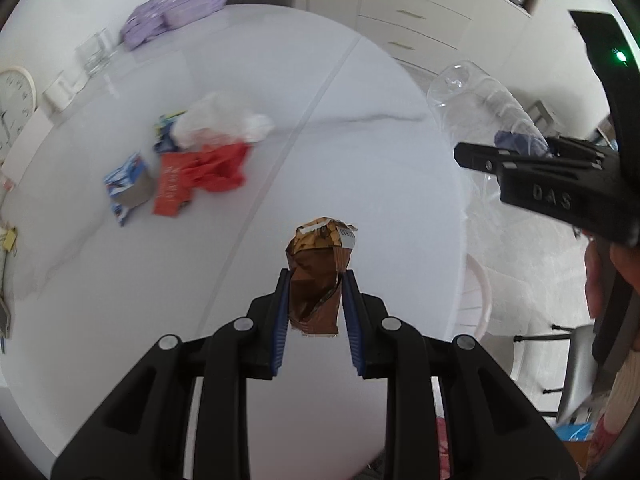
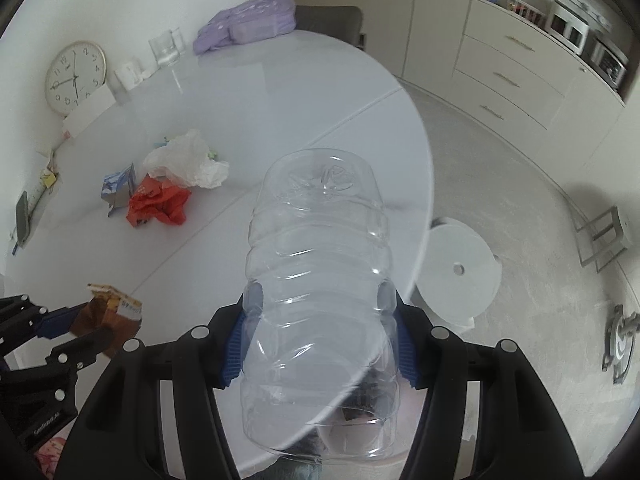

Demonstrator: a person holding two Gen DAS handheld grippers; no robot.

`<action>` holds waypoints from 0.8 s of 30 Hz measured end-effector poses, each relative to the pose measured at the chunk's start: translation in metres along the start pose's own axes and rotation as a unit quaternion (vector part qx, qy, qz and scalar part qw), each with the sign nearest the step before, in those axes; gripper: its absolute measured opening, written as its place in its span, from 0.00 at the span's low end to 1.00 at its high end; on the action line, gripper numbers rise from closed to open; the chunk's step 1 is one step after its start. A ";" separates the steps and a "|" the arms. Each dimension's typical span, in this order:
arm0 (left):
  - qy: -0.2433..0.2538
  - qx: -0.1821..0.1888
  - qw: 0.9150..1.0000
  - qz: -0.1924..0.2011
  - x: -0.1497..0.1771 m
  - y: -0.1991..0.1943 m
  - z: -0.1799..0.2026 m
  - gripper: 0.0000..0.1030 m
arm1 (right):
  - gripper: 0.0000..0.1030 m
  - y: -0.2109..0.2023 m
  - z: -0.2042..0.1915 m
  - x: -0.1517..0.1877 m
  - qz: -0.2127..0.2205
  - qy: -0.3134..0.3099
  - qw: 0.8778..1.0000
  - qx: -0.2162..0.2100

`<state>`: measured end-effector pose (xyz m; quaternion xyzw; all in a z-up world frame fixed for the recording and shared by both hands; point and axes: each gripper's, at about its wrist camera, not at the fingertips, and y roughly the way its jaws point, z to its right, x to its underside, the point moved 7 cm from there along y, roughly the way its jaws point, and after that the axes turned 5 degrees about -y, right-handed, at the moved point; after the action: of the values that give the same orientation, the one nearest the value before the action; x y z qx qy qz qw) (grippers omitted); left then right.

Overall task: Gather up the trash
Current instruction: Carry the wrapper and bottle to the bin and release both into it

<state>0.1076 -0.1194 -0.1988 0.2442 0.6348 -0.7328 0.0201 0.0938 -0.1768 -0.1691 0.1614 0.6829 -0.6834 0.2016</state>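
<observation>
White oval bench (image 2: 280, 92) carries a heap of red and white crumpled plastic bags (image 2: 172, 188); left gripper (image 1: 316, 300) jaws, nearly closed, clamp a crumpled brown foil wrapper (image 1: 316, 276) above the bench; right gripper (image 2: 320, 340) jaws, about half open, clamp a clear ribbed plastic bottle (image 2: 320, 264) over the bench edge.

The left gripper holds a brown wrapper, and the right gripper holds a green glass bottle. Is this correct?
Not quite. The left gripper does hold the brown wrapper, but the right gripper holds a clear plastic bottle, as the right wrist view shows.
</observation>
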 end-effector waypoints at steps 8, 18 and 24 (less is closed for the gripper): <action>0.066 0.034 0.997 -0.003 0.016 -0.004 0.095 0.24 | 0.59 -0.021 0.077 0.093 -0.013 0.073 0.997 -0.003; 0.119 0.056 0.990 -0.050 0.040 0.035 0.186 0.25 | 0.67 0.115 0.148 0.231 -0.132 0.179 0.973 -0.054; 0.127 0.037 0.987 -0.087 0.049 0.078 0.216 0.24 | 0.89 0.142 0.165 0.262 -0.161 0.229 0.958 -0.068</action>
<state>0.0192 -0.3235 -0.2729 0.2797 0.6235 -0.7178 -0.1335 -0.0541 -0.3536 -0.4197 0.1872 0.7724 -0.6037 -0.0625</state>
